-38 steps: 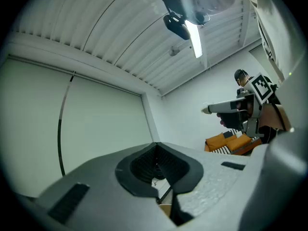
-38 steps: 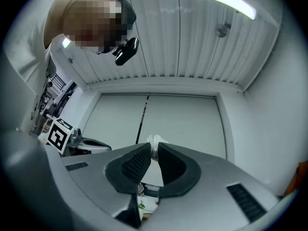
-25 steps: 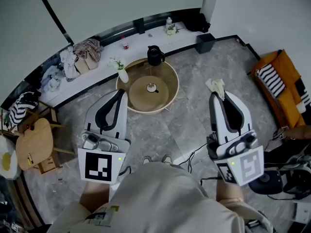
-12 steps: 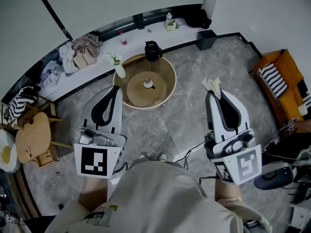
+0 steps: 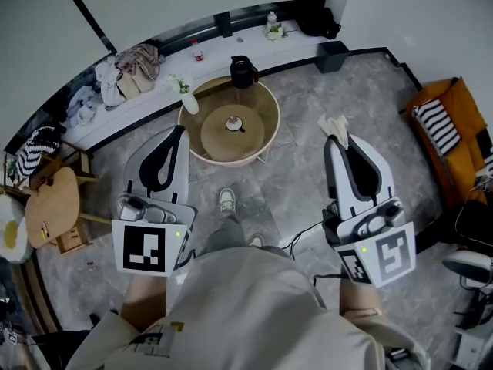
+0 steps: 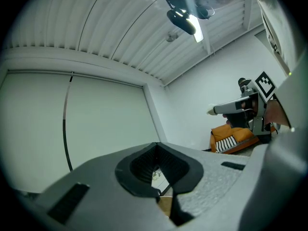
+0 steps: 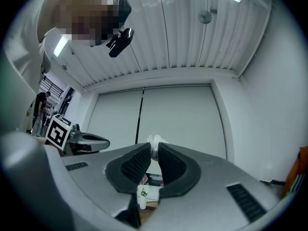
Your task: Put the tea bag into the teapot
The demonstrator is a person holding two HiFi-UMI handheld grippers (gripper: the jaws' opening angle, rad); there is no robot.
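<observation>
A black teapot [image 5: 243, 72] stands at the far rim of a round wooden table [image 5: 266, 133]. A small lid-like piece [image 5: 233, 123] lies at the table's middle. My right gripper [image 5: 336, 136] [image 7: 153, 149] is shut on a white tea bag [image 5: 334, 126] [image 7: 154, 141], which sticks out past the fingertips. It hangs over the floor to the right of the table. My left gripper [image 5: 179, 132] [image 6: 157, 148] is held level at the table's left with its jaws together and nothing between them.
A white vase with flowers [image 5: 186, 99] stands at the table's left rim. A ledge with clothes [image 5: 131, 72] and a bottle [image 5: 272, 19] runs behind. There is an orange seat with a striped cushion [image 5: 435, 122] to the right, a wooden chair [image 5: 52, 210] to the left, and a cable [image 5: 304, 241] on the floor.
A shoe has stepped forward toward the table. Both grippers keep their pose, and the tea bag is still held in the right one.
</observation>
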